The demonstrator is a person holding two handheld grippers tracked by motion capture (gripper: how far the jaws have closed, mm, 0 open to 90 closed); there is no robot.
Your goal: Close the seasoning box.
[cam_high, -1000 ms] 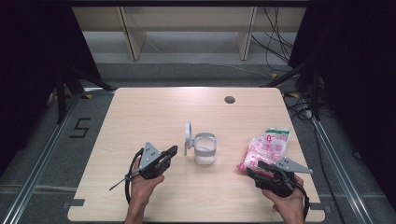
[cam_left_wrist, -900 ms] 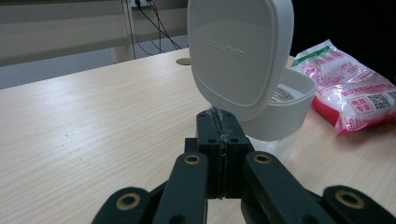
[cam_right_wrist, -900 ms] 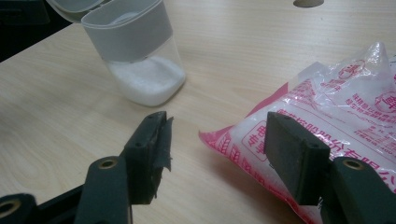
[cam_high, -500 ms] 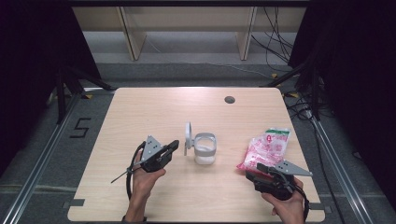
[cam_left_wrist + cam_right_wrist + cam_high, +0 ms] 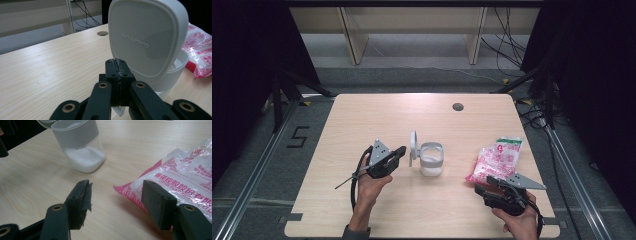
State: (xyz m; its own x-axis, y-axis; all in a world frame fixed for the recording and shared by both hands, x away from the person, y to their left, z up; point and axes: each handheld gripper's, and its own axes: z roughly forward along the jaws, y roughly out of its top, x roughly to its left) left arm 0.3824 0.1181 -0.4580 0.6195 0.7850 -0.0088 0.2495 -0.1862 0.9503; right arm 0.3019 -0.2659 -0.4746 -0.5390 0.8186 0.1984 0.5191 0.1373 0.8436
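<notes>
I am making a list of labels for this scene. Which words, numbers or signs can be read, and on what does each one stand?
"QUALITY LIFE": embossed on the raised lid of the white container, seen mirrored in the left gripper view.
"5": painted on the floor left of the table.
"LOTUS HOLDINGS" (last letters unclear): under red Chinese characters on the pink and white bag; its smaller print is too blurred to read.

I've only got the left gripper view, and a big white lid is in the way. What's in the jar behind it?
Observer: White grains fill the bottom of the clear jar.
Operator: Is the other claw holding the pink bag?
Observer: No, the right claw is open, with the bag lying at its tips.
Operator: Where's the jar on the table?
Observer: Near the middle of the table, with the left claw beside its lid.
</notes>
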